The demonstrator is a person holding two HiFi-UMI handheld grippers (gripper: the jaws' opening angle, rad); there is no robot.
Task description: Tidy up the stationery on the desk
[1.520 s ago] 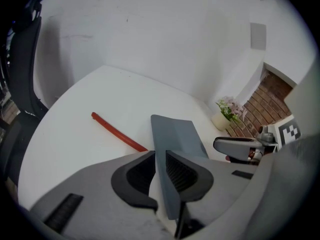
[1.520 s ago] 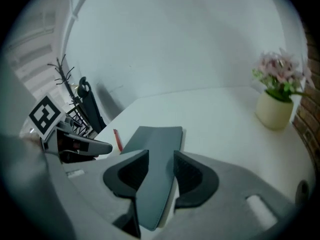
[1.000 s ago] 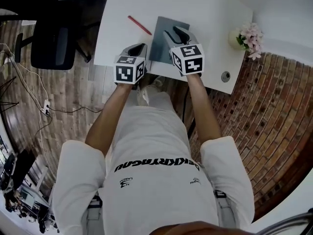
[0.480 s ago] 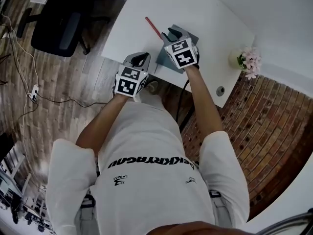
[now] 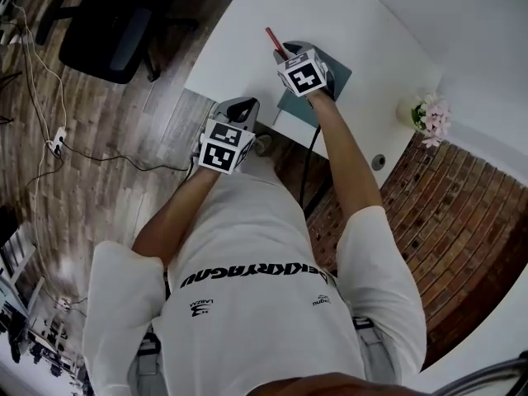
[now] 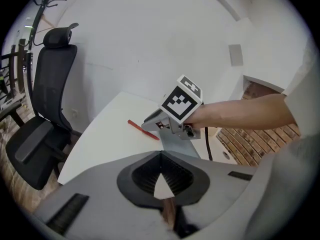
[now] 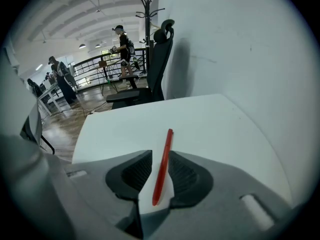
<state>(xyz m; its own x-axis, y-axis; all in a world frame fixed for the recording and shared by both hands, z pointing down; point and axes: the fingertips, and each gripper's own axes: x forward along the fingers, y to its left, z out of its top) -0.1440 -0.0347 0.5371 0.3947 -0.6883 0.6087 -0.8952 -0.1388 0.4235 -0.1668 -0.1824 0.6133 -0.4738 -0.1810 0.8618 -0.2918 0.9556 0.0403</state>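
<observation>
A red pen (image 5: 271,40) lies on the white desk (image 5: 363,40), just left of a grey pad (image 5: 326,101). My right gripper (image 5: 283,52) points steeply down over the pen. In the right gripper view the pen (image 7: 167,144) runs through the gap of that gripper (image 7: 159,156); its jaws have just been closing, and white desk still shows on both sides of the pen. My left gripper (image 5: 243,106) is shut and empty, off the desk's near edge over the floor. The left gripper view shows its shut tips (image 6: 161,156), with the right gripper (image 6: 146,126) beyond, at the pen (image 6: 140,129).
A pot of pink flowers (image 5: 431,115) stands at the desk's right end, near a cable hole (image 5: 379,162). A black office chair (image 5: 107,23) stands left of the desk, with cables (image 5: 58,143) on the wooden floor. A brick wall section (image 5: 462,238) is on the right.
My right gripper moved from over the grey pad to the upper left and down onto the red pen, rolling as it went, and its jaws narrowed. The left gripper drew back from the desk edge.
</observation>
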